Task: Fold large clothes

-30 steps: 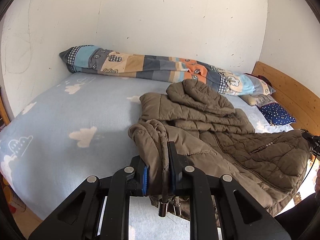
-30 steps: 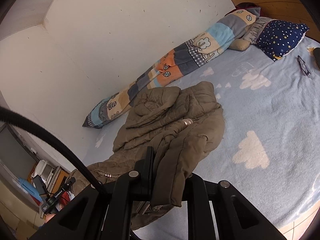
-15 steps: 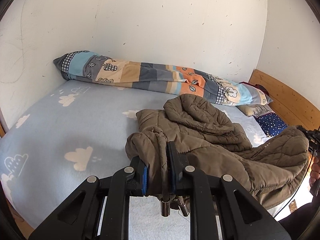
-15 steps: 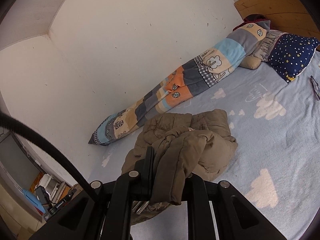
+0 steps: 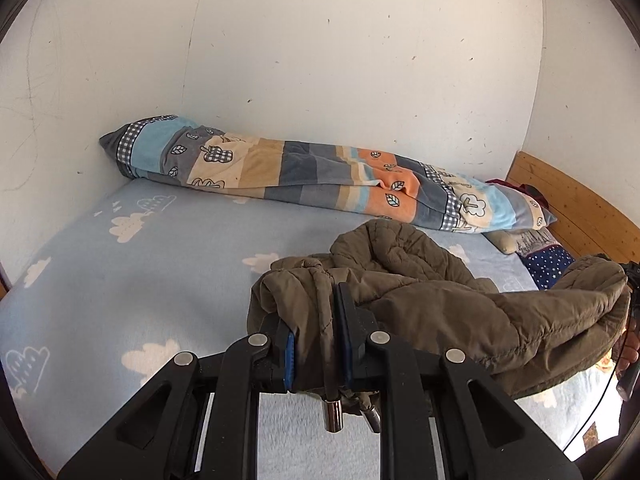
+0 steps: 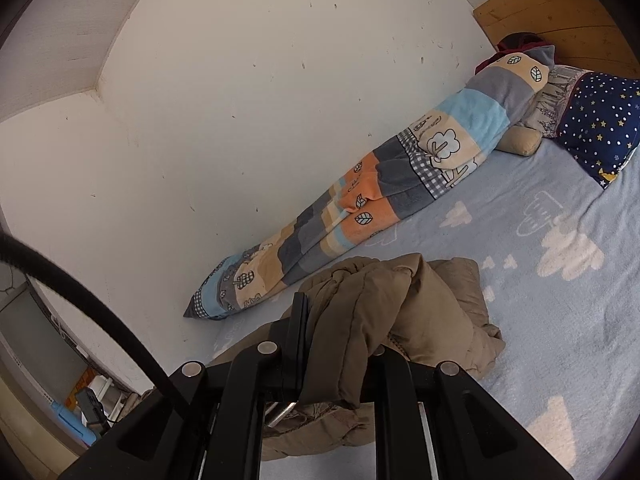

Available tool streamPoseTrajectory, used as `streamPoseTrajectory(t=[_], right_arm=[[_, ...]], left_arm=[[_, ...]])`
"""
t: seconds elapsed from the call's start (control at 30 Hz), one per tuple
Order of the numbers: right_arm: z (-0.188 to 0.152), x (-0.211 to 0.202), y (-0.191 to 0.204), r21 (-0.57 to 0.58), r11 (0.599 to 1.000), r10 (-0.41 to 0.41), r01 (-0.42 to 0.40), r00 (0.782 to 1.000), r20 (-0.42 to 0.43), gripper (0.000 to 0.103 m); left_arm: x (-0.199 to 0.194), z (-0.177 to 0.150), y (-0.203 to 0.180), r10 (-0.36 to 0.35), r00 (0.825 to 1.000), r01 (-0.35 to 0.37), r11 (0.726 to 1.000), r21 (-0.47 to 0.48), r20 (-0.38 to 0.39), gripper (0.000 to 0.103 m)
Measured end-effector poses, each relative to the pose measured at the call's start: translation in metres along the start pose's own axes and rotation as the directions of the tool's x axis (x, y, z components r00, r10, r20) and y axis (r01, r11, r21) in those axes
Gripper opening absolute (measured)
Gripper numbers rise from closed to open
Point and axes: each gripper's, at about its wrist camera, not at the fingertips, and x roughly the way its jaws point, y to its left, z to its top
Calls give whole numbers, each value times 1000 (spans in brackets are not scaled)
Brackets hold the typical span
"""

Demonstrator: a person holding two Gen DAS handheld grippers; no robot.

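A brown quilted jacket [image 5: 420, 296] lies bunched on the light blue bed sheet [image 5: 140, 280], its near edge lifted off the bed. My left gripper [image 5: 318, 304] is shut on a corner of the jacket's hem, a metal drawcord end hanging below the pads. In the right wrist view my right gripper [image 6: 336, 320] is shut on another corner of the same jacket [image 6: 400, 312], cloth draped over its right finger. The lifted edge sags between both grippers. A person's hand [image 5: 630, 348] with the other gripper shows at the right edge of the left wrist view.
A rolled patchwork blanket [image 5: 320, 180] lies along the white wall. Pillows, one navy with stars [image 6: 600, 128], rest by the wooden headboard [image 5: 576, 208]. A black cable [image 6: 80, 304] crosses the right wrist view. Shelves with small items [image 6: 80, 404] stand beside the bed.
Both grippers have risen and moved toward the far wall, carrying the jacket's near edge over the rest of it. The jacket now lies more bunched, with less of it spread out.
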Motion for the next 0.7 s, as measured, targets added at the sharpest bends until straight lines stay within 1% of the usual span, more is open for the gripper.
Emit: streamPoseTrajectory(t=[0.17,0.37,0.57,0.7], right_arm=[[16,20,-8,21,1000,14,-14,1000,11,13],[40,55,-13,12,1000,-3,3,1000,6,13],[65,97,-26,13,999,-39,39,999,-15,13],[81,130,-39,7,997,-75,75,997,-35,13]], left_arm=[[24,20,3,9,1000,-8,1000,-10,6,17],[62,45,5,24,1000,-24,1000,1,0,17],[104,69,14,36,999,-36,999,-5,-6,17],[142,82,23,51,998,-51,999,-10,-36,17]])
